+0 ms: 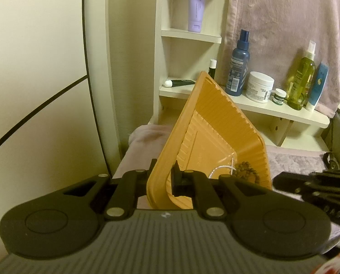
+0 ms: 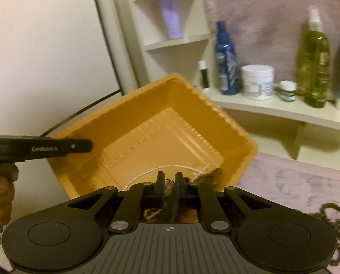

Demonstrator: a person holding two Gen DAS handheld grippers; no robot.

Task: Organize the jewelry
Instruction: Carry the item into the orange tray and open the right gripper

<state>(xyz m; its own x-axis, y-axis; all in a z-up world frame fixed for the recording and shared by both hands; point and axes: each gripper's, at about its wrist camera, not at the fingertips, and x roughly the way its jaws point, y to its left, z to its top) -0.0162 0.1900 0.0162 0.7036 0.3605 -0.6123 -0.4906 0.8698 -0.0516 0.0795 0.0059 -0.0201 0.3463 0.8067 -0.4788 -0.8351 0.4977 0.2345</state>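
Tray: orange plastic tray (image 1: 217,123), tilted up on edge in front of the shelf.
Tray contents: silver chain (image 1: 222,167) and dark bead bracelet (image 1: 247,173), both lying in its low near corner.
Left gripper (image 1: 164,171): closed on the tray's near rim, holding it up.
Right gripper (image 2: 170,182): nearly closed just over the tray's low corner; something small sits between its fingers, too blurred to name.
Bench: a second string of dark beads (image 2: 336,223) lies on the pink cloth (image 2: 290,182) at near right.
Shelf (image 1: 284,111): blue spray bottle (image 1: 238,68), white jar (image 1: 260,86), green bottle (image 1: 301,84).

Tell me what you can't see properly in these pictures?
- Right wrist view: what the right gripper pinches; too small and blurred.
- Right wrist view: dark beads on the cloth, cut off by the edge.
- Left wrist view: silver chain and bead bracelet in the orange tray, partly behind the left gripper.
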